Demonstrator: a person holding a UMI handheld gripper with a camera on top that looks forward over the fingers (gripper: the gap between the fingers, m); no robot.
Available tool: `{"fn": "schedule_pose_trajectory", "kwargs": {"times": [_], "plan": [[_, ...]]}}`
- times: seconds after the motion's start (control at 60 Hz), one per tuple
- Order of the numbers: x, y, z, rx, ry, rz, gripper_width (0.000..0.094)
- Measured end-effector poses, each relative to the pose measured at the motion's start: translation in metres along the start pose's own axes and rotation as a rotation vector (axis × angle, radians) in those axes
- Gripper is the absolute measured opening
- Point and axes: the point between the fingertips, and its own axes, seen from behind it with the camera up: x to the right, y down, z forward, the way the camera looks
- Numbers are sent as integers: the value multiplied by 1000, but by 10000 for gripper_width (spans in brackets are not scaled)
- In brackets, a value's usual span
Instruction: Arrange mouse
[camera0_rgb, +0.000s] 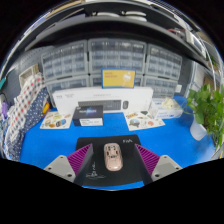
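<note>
A: Where is the mouse found?

B: It is seen lying on a dark mat on the blue desk, lengthwise along the line of the tool, squarely between the two fingers. A gap is left at either side, so nothing is pressed yet.

A: And the tool itself?

B: It is held wide, with the purple pads flanking the mouse (the mouse rests on the mat by its own weight). The spread is judged to be kept so that the sides can be cleared before any closing.

A: Why is it lined up that way?

B: Probably so that the pads meet the long flanks, where a firm hold can be had. The mat is likely meant as the mouse's proper place.

A: What else is to be noted?

B: A white box and some papers are set well beyond the fingers, a plant off to one side, and drawer racks behind.
</note>
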Motion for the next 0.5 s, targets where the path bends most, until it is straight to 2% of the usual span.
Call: {"fn": "schedule_pose_trajectory", "kwargs": {"times": [0.233, 0.5], "plan": [[-2, -12, -101, 111, -33, -1, 834], [28, 31, -191, 157, -69, -53, 834]]}}
